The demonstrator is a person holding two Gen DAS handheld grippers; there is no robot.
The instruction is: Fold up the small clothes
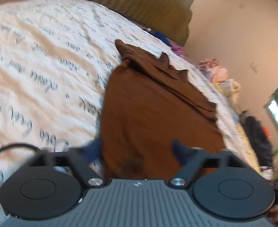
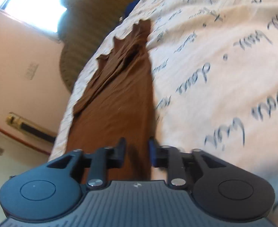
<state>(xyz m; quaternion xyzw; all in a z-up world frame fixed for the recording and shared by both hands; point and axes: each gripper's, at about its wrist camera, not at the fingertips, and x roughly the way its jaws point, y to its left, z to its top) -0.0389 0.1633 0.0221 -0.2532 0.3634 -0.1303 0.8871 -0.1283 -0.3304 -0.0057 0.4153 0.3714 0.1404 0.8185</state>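
Observation:
A brown garment point(image 1: 150, 113) lies folded lengthwise on a cream bedspread point(image 1: 35, 66) with grey script, near the bed's edge. My left gripper point(image 1: 137, 149) is open, its fingers spread wide over the garment's near end, just above the cloth. In the right wrist view the same brown garment point(image 2: 116, 102) runs away from me as a long strip. My right gripper point(image 2: 137, 149) is open with a narrower gap, its fingers astride the garment's near edge on the bedspread point(image 2: 224, 75).
An olive-green headboard or cushion point(image 1: 157, 5) stands at the far end of the bed. A heap of clothes point(image 1: 218, 71) lies beyond the bed's edge. A bright window point(image 2: 35, 3) and a pink wall point(image 2: 16, 56) are to the left of the bed.

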